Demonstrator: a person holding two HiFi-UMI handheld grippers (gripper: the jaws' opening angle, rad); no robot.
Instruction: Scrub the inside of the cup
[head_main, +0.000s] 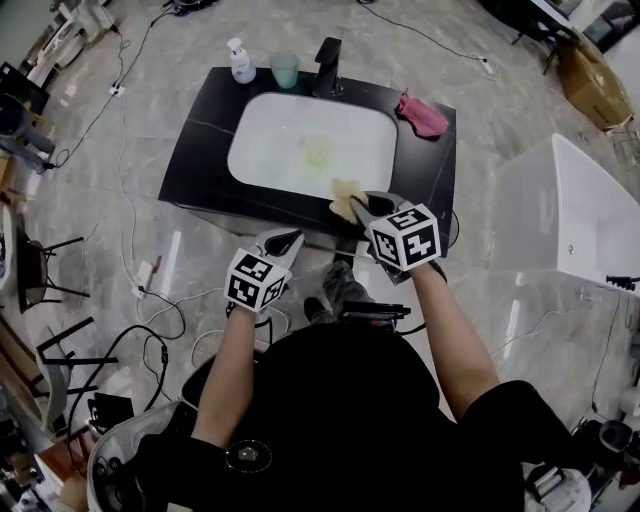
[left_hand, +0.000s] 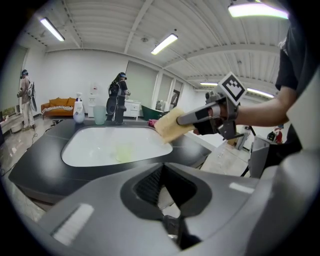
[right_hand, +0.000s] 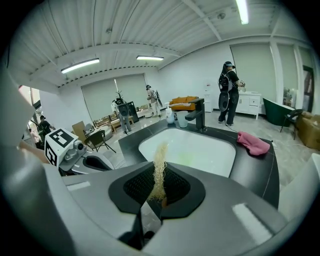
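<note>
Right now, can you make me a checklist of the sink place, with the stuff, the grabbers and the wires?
Surface: black counter with a white basin; yellowish patch in the basin.
Job's things: pale green cup upright at the back edge, beside the black faucet; yellow scrub pad over the basin's front rim.
Clutter: soap bottle left of the cup; pink cloth on the counter's right end.
Grippers: left gripper shut, empty; right gripper shut on the yellow scrub pad.
Cables: cables loose on the floor, left side.
Surroundings: white container, cardboard box, people standing farther off.
</note>
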